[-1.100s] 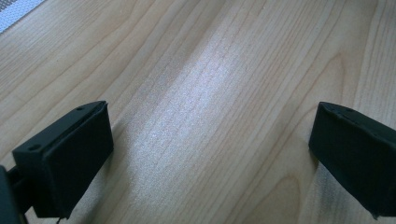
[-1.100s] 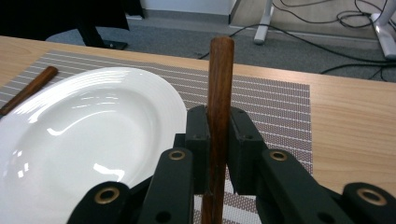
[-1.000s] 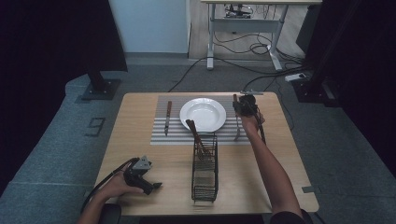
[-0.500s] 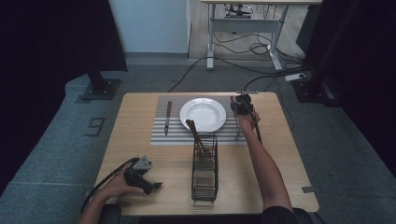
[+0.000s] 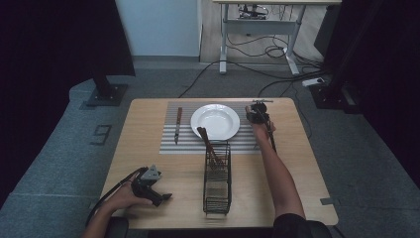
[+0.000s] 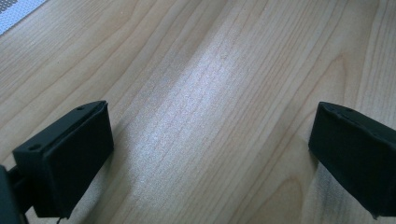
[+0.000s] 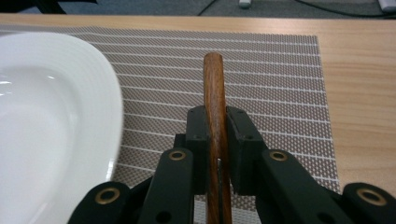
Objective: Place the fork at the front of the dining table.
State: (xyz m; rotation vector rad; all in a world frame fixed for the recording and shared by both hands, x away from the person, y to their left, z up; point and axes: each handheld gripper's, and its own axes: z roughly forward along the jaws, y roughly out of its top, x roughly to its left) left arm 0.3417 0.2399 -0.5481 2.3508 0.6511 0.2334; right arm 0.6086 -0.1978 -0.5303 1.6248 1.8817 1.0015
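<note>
Knife (image 5: 178, 124) left of plate (image 5: 216, 121) (white, empty)

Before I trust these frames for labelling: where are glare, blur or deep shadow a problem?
High view: evenly lit table, black drapes on both sides swallow detail. Left gripper view: a pale sheen runs along the wood between the open left gripper, whose near parts look soft. Right gripper view: the white plate is bright and nearly featureless; the wooden handle in the right gripper and the placemat are sharp.
</note>
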